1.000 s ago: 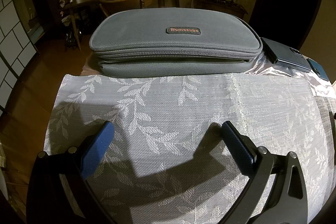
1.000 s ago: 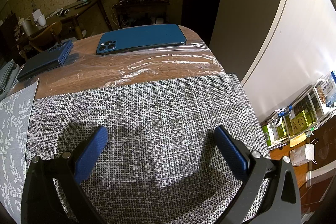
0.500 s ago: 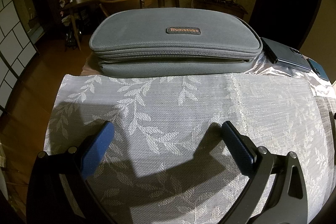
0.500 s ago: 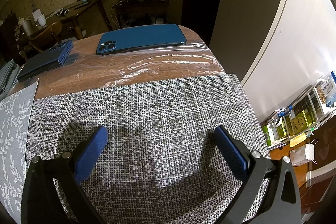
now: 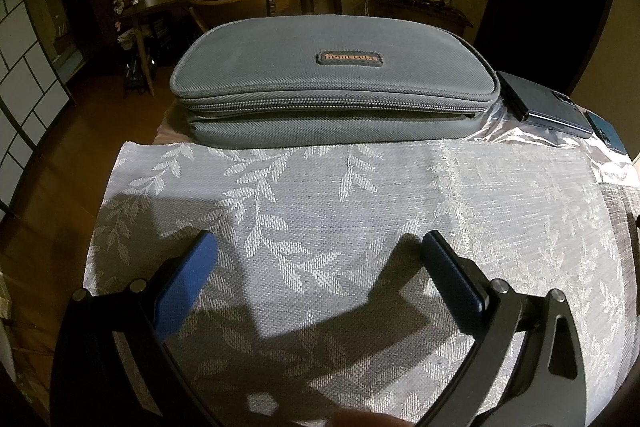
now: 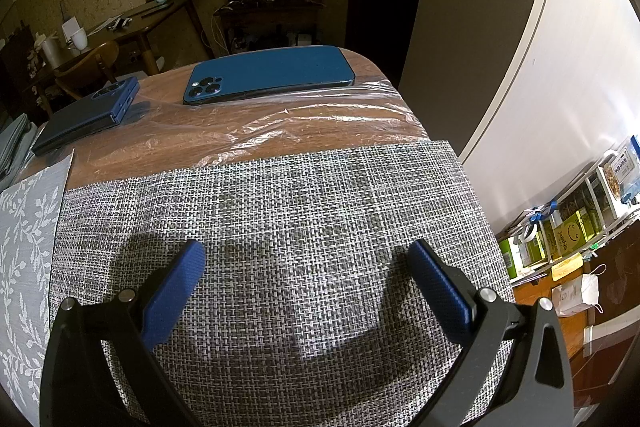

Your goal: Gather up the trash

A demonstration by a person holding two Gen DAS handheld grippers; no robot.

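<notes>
A crumpled clear plastic sheet [image 6: 280, 131] lies on the wooden table beyond the woven grey placemat [image 6: 280, 227]; its edge also shows in the left wrist view [image 5: 560, 143]. My right gripper [image 6: 306, 259] is open and empty, low over the woven placemat, well short of the plastic. My left gripper [image 5: 320, 251] is open and empty over a pale leaf-patterned placemat [image 5: 340, 195], with the plastic far to its right.
A grey zipped pouch [image 5: 332, 95] lies beyond the leaf placemat. A blue phone [image 6: 272, 75] rests on the plastic's far edge, and a dark folding phone [image 6: 88, 115] lies to its left. The table edge drops off at right by a white wall.
</notes>
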